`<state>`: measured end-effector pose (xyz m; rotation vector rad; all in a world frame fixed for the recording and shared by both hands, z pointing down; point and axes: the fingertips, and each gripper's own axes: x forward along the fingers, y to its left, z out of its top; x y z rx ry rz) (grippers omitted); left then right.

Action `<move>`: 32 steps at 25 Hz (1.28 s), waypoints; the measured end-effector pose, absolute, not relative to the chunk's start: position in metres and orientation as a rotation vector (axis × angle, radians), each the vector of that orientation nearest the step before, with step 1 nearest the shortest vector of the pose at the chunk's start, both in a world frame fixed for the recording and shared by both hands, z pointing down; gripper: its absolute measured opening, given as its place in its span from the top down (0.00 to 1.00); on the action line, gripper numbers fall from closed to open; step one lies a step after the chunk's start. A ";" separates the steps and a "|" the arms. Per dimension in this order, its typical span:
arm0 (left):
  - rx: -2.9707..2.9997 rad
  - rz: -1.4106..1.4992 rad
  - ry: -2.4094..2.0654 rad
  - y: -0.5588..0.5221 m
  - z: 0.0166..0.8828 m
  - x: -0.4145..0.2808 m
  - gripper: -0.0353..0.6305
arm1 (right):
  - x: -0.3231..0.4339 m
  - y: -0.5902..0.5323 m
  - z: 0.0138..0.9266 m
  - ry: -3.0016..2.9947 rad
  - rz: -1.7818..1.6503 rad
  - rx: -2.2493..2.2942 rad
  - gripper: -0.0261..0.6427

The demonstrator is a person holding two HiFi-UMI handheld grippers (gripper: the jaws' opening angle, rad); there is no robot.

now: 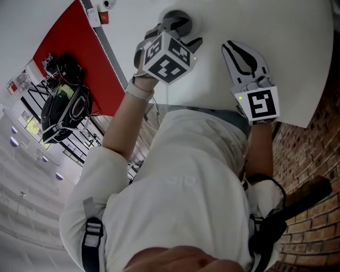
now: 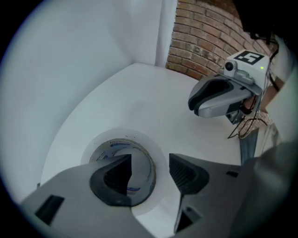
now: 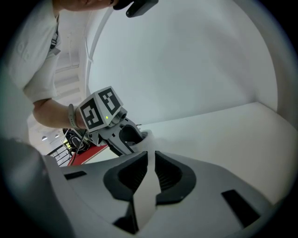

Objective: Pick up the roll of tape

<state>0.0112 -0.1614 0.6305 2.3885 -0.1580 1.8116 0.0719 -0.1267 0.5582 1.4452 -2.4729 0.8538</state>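
Observation:
A white roll of tape (image 2: 139, 144) lies flat on the round white table (image 2: 139, 93). My left gripper (image 2: 151, 174) is open and straddles the roll's wall: one finger (image 2: 114, 179) sits inside the roll's hole, the other finger (image 2: 186, 174) outside it. In the head view the left gripper (image 1: 178, 29) covers most of the roll (image 1: 171, 15) at the table's far side. My right gripper (image 3: 152, 160) hovers over bare table to the right with its jaws drawn together and nothing between them. It also shows as the right gripper (image 1: 236, 53) and the right gripper (image 2: 198, 100).
A brick wall (image 2: 200, 42) stands beyond the table's right edge. Cables (image 2: 249, 125) hang near the right gripper. Past the table's left edge is a red panel (image 1: 69, 58) and a black bag (image 1: 64, 109) far below. A white wall (image 3: 186, 60) backs the table.

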 end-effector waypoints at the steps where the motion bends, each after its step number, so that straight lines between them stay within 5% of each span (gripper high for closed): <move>1: 2.393 1.835 -0.166 -0.162 0.632 0.011 0.57 | 0.072 -0.126 0.560 -2.475 0.856 1.445 0.89; 21: 2.433 2.235 -0.132 -0.162 0.653 0.001 0.60 | 0.063 -0.113 0.576 -2.507 0.882 1.393 0.89; 32: 2.378 2.418 0.065 -0.149 0.659 -0.002 0.75 | 0.058 -0.114 0.575 -2.510 0.892 1.388 0.89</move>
